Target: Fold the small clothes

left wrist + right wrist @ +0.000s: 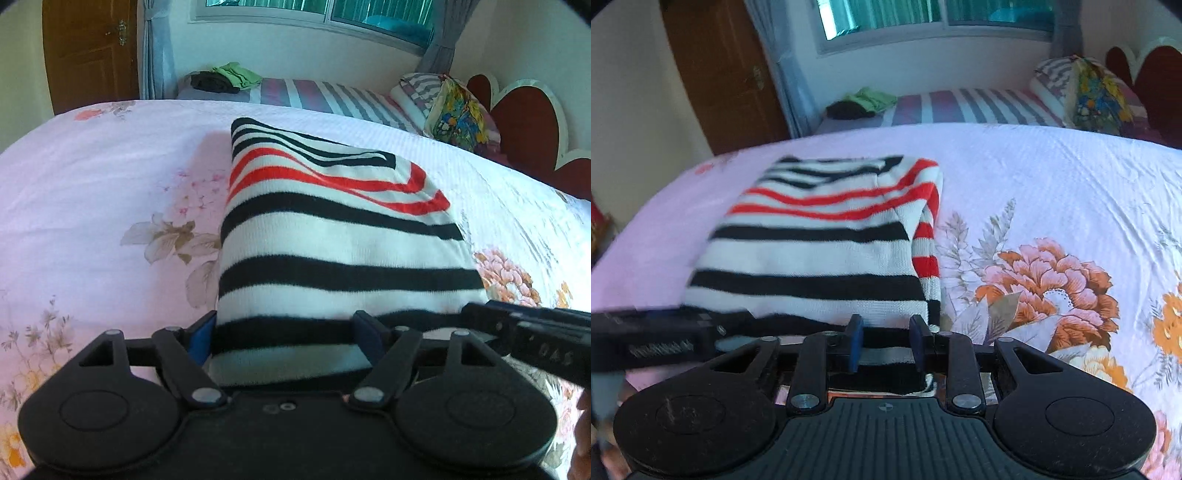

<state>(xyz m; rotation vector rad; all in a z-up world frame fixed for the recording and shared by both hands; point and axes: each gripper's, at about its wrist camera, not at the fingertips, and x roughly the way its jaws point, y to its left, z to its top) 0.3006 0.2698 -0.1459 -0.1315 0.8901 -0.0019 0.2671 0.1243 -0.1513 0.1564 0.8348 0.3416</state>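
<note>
A folded sweater with black, white and red stripes lies on the bed's pink floral sheet. Its near edge is lifted toward both cameras. My left gripper stands wide, and the sweater's near left part lies between its fingers. The left pad is at the sweater's side edge, and the cloth runs on past the right finger. In the right wrist view my right gripper is shut on the near right corner of the sweater, with fabric pinched between its blue pads. Each gripper's black finger shows at the side of the other's view.
A second bed with a striped sheet stands behind, with green and dark clothes on its left end and pillows on the right. A red headboard is at the far right. A wooden door and a window are beyond.
</note>
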